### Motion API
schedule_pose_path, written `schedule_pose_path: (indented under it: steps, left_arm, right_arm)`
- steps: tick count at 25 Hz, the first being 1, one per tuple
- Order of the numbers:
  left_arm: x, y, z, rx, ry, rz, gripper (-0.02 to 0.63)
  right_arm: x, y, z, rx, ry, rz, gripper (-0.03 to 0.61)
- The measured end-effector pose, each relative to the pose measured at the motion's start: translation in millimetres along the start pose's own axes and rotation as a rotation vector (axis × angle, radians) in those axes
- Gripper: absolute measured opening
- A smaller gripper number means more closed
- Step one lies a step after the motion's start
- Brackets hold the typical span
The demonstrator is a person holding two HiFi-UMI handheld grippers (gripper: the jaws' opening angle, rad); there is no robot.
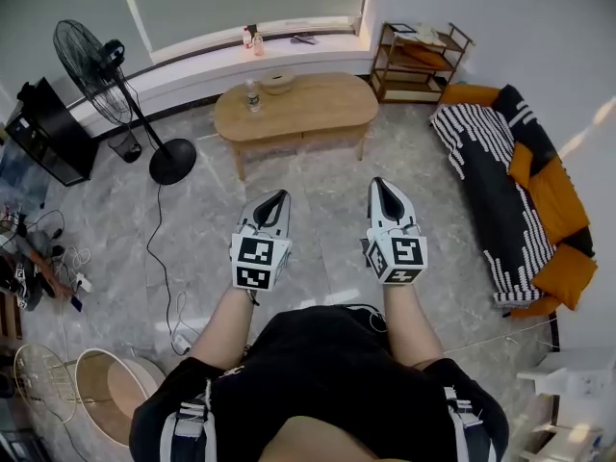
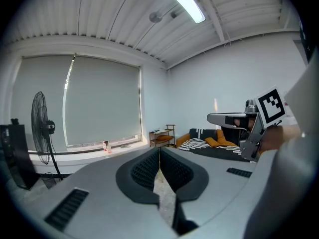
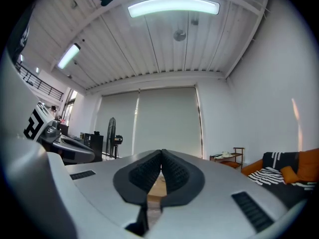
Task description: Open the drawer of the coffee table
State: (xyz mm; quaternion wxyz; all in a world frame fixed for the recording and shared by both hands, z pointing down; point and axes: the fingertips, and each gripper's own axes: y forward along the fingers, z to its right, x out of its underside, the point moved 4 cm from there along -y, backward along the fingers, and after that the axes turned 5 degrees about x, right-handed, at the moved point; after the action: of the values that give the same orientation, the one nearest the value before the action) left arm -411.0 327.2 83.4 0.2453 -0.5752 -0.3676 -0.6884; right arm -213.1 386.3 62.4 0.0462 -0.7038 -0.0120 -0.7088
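The oval wooden coffee table (image 1: 298,107) stands across the room by the window wall, with a bottle (image 1: 252,96) and a small bowl (image 1: 278,83) on its top. Its drawer front does not show clearly from here. My left gripper (image 1: 279,198) and right gripper (image 1: 382,187) are held side by side in front of the person, well short of the table and pointing toward it. Both are shut with nothing between the pads. In the left gripper view the jaws (image 2: 159,158) meet; in the right gripper view the jaws (image 3: 161,161) meet too, a strip of the table (image 3: 155,187) showing behind them.
A standing fan (image 1: 106,75) and a black cabinet (image 1: 48,133) are at the left, with cables on the floor. A striped sofa with orange cushions (image 1: 515,191) runs along the right. A wooden shelf (image 1: 416,61) stands in the far right corner. Grey tiled floor (image 1: 318,181) lies between me and the table.
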Motion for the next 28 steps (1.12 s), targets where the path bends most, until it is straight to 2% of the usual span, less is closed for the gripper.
schedule_pose_path:
  steps: [6,10,17,22,25,28]
  left_arm:
    - [11,-10,-29,0.019,-0.001,0.018,0.023]
    - [11,-3,-49,0.003,-0.001,0.048,0.023]
    - [8,52,-76,-0.041,0.006,0.080,0.023]
    - [19,146,-96,-0.090,0.003,0.032,0.023]
    - [16,234,-108,-0.135,-0.020,-0.010,0.023]
    - [-4,339,-124,-0.154,-0.048,-0.052,0.023]
  right_arm:
    - [3,7,-17,0.038,-0.017,0.003,0.015]
    - [-2,23,-14,0.047,-0.033,0.032,0.015]
    - [6,81,26,0.030,-0.054,0.052,0.015]
    - [36,171,92,0.006,-0.031,0.041,0.015]
    - [58,252,153,-0.031,0.003,0.016,0.015]
    - [66,347,219,-0.065,0.037,-0.023,0.015]
